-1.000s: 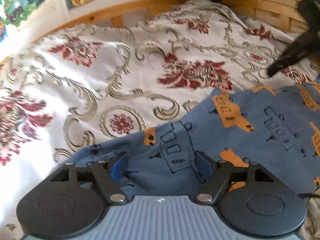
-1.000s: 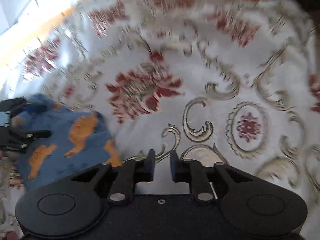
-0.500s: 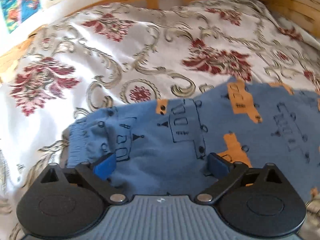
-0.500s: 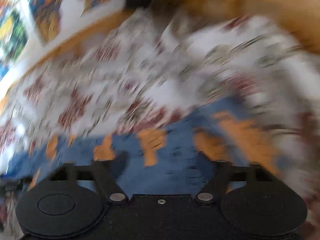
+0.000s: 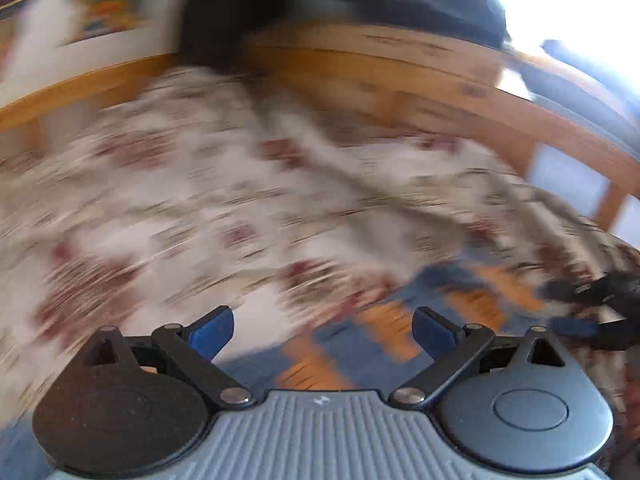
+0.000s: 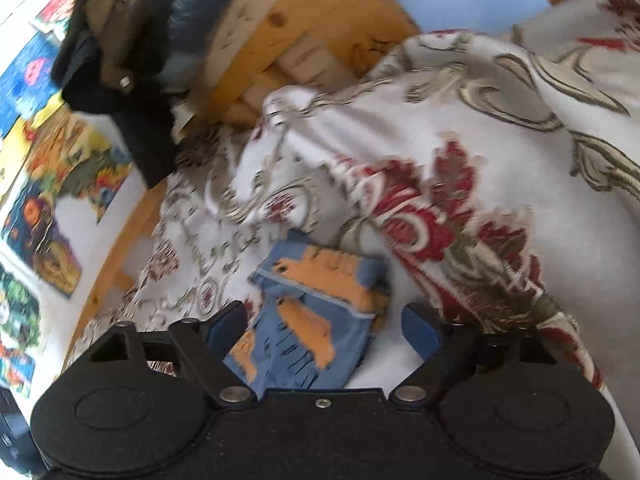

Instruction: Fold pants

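Your work surface is a bed under a white bedspread (image 6: 500,128) woven with red floral medallions and olive-gold scrollwork; the cloth is rumpled, with a raised fold bunched toward the corner in the right wrist view. A pale wooden bed frame (image 6: 280,32) of planks and slats runs round the far edge, its grain and knots plain to see. Bright paper pictures (image 6: 52,184) hang on the white wall beyond the rail, and a dark garment or bag (image 6: 116,60) with metal studs is draped over the frame's corner. The left wrist view is heavily smeared by motion; there you can make out the same bedspread, the curved wooden rail (image 5: 400,76), a dark mass on top of it and strong daylight at upper right. Your left gripper (image 5: 322,330) has its blue-padded fingers spread wide with nothing between them, over the blue edge of the pants (image 5: 360,340). Your right gripper (image 6: 320,330) is likewise spread, its fingers either side of the pants (image 6: 316,304), soft blue knit printed with orange shapes and dark line drawings, lying in folded layers with a hemmed edge uppermost on the bedspread. You cannot tell whether the pads touch the fabric.
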Available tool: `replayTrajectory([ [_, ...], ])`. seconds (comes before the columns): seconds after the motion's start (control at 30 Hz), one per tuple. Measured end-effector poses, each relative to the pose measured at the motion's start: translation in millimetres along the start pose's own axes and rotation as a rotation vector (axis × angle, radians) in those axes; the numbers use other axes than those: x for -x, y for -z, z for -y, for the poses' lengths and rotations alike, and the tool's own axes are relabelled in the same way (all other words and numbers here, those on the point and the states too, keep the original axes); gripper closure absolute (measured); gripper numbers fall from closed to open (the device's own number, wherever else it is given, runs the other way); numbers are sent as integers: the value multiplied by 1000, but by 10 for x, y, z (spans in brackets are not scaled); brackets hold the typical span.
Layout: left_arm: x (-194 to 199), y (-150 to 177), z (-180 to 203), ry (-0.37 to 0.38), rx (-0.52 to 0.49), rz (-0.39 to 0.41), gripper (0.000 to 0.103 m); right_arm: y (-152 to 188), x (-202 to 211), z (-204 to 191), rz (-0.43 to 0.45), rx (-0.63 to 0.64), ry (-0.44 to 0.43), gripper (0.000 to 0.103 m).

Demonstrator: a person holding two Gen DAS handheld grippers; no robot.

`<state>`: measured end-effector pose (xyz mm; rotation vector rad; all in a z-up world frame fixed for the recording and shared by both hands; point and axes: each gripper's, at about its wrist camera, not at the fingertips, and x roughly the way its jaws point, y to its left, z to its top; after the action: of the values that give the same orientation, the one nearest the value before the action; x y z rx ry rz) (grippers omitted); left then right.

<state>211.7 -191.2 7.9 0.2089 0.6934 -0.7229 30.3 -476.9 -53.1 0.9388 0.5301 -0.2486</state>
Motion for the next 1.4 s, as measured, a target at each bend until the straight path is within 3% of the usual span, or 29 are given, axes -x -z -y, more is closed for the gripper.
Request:
replayTrajectory([
  [0.17,-643,-424,232,203,22,-62,14,76,-91,-48,17,27,12,19],
  [0.27,-983,-509,305,276,76,-117,30,117,-78,-3,49,20,-6,21],
  [0.33,-1151,-507,350,316,88,-154,43,128,-58,32,66,18,14,33],
  [0.37,-1221,-498,388,329,81,-170,46,136,-54,47,73,16,32,37],
  [0.43,-1293,-487,456,357,52,-174,51,140,-27,104,78,-14,59,55],
  [0.5,-1322,-475,555,382,16,-165,60,126,-14,188,76,-107,71,64],
  [0.53,-1332,-493,591,389,5,-169,76,113,-16,213,74,-145,70,64],
  [0.57,-1356,-501,639,389,-6,-179,82,106,-16,228,76,-184,66,63],
  [0.73,-1302,-576,827,363,-79,-133,87,120,-5,290,77,-314,48,61],
  [0.83,-1229,-612,943,360,-120,-70,87,131,22,354,78,-384,41,60],
  [0.97,-1367,-554,1030,258,-142,-77,83,99,-72,301,84,-406,85,59],
  [1.0,-1388,-532,992,242,-106,-81,77,97,-104,289,90,-406,90,60],
  [1.07,-1411,-514,902,240,-35,-82,67,108,-154,282,98,-383,97,73],
  [1.1,-1385,-505,849,237,-5,-76,56,129,-170,306,98,-364,105,89],
  [1.13,-1352,-504,812,227,14,-66,45,141,-186,338,101,-364,96,92],
  [1.23,-1125,-458,663,219,89,-4,37,148,-163,380,107,-363,55,92],
  [1.4,-912,-258,355,306,288,-33,22,155,-44,134,151,-136,79,92],
])
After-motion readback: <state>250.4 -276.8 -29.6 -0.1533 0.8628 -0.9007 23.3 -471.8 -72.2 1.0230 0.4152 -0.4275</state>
